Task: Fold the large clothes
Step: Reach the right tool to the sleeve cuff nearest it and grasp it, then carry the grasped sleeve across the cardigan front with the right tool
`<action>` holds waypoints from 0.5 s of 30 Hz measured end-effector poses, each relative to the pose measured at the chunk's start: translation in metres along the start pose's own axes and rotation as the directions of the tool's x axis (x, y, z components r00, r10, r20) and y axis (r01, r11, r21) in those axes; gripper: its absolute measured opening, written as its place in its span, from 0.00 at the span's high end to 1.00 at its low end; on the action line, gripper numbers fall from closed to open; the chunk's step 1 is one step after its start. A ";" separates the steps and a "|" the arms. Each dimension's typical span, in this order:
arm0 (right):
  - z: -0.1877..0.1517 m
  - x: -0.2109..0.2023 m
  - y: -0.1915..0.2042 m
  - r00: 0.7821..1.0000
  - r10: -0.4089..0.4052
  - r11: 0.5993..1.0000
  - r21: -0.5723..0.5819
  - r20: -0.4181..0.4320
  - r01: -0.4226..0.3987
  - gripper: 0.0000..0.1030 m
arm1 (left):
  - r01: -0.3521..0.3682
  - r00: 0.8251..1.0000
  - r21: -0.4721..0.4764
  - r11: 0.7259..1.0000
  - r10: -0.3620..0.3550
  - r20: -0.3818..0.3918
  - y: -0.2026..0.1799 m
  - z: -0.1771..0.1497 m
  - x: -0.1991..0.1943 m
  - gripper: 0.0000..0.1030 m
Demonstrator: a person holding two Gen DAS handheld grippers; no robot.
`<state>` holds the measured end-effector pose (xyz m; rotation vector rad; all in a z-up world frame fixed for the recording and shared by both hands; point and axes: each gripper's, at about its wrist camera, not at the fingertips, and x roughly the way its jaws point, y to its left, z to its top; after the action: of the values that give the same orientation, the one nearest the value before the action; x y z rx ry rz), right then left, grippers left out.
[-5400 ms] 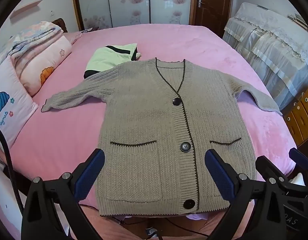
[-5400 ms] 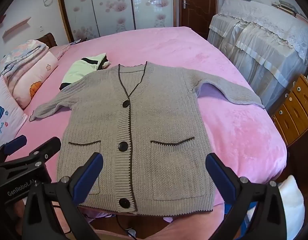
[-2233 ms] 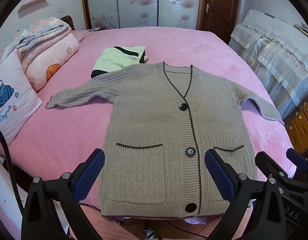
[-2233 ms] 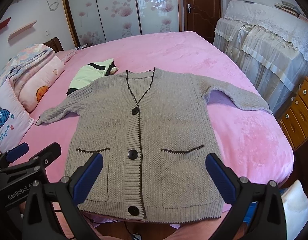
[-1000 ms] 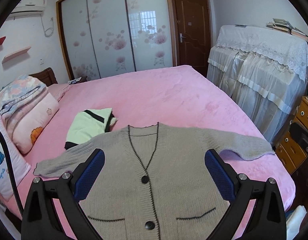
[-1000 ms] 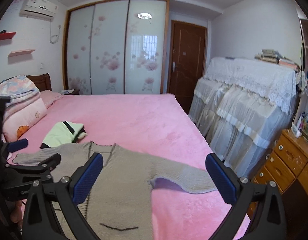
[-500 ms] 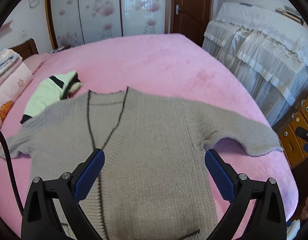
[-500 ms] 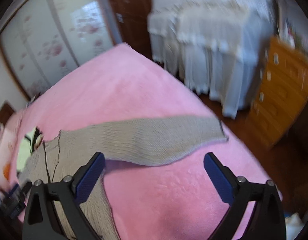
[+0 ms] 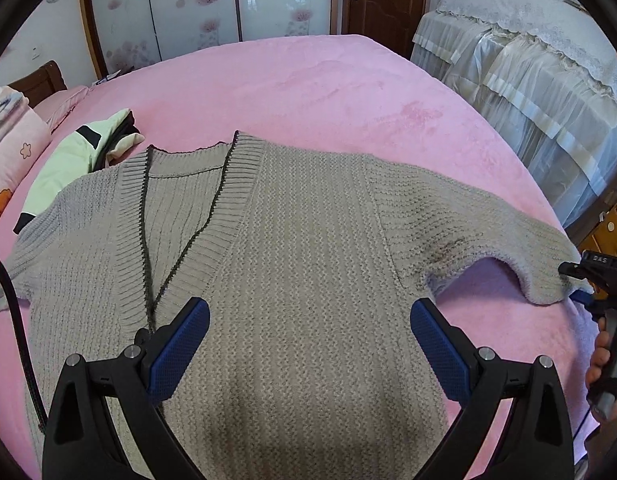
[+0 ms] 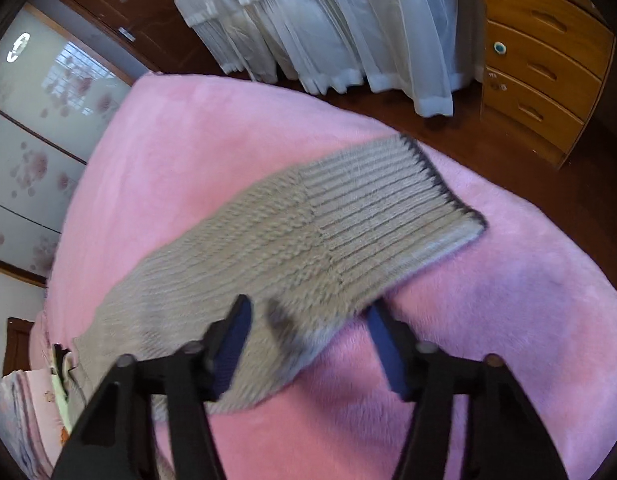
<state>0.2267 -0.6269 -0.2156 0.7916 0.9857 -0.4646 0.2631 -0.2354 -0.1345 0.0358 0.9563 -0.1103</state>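
Left wrist view: whole upper body of the grey ribbed-knit cardigan with dark trim [image 9: 308, 248], spread flat and face up on the pink plush bed [image 9: 300, 80], V-neck toward the wardrobe doors, one sleeve reaching out to the bed's edge; also a folded pale green garment with black stripes [image 9: 68, 160] just beside the far shoulder and a pink floral pillow [image 9: 12, 152] at the frame's edge. Right wrist view: only that outstretched sleeve [image 10: 308, 248], lying flat, ribbed cuff with dark edging pointing toward a wooden chest of drawers [image 10: 540, 60] and white lace drapery [image 10: 328, 20]. Left hand-held gripper [image 9: 308, 344] spread wide above the cardigan's chest, holding nothing. Right hand-held gripper [image 10: 308, 332] partly open, blue pads [image 10: 236, 332] straddling the sleeve's near edge, not yet clamped.
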 end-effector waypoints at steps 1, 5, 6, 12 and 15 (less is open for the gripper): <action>0.001 0.002 0.004 1.000 -0.015 1.000 -0.016 0.014 0.016 0.61 | 0.002 1.000 0.002 1.000 -0.002 -0.002 0.001 -0.001 -0.001 0.03; -0.002 -0.017 0.028 0.995 -0.021 0.995 -0.092 0.101 0.030 0.91 | -0.005 1.000 0.005 1.000 0.005 -0.007 0.011 -0.003 -0.005 0.03; -0.006 -0.034 0.042 0.988 0.003 0.990 -0.139 0.154 0.018 0.92 | -0.004 1.000 0.004 1.000 0.004 -0.005 0.016 -0.004 -0.008 0.03; -0.062 -0.128 0.158 0.924 0.299 0.872 -0.461 0.238 -0.163 0.92 | -0.004 1.000 -0.067 0.998 0.004 0.002 0.062 -0.007 -0.028 0.03; -0.107 -0.149 0.222 0.894 0.419 0.757 -0.606 0.160 -0.246 0.92 | -0.012 1.000 -0.125 0.992 0.011 -0.004 0.093 -0.011 -0.035 0.03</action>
<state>0.2431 -0.4024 -0.0353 0.3198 0.6296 0.0503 0.2440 -0.1389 -0.1140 -0.0739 0.9646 -0.0398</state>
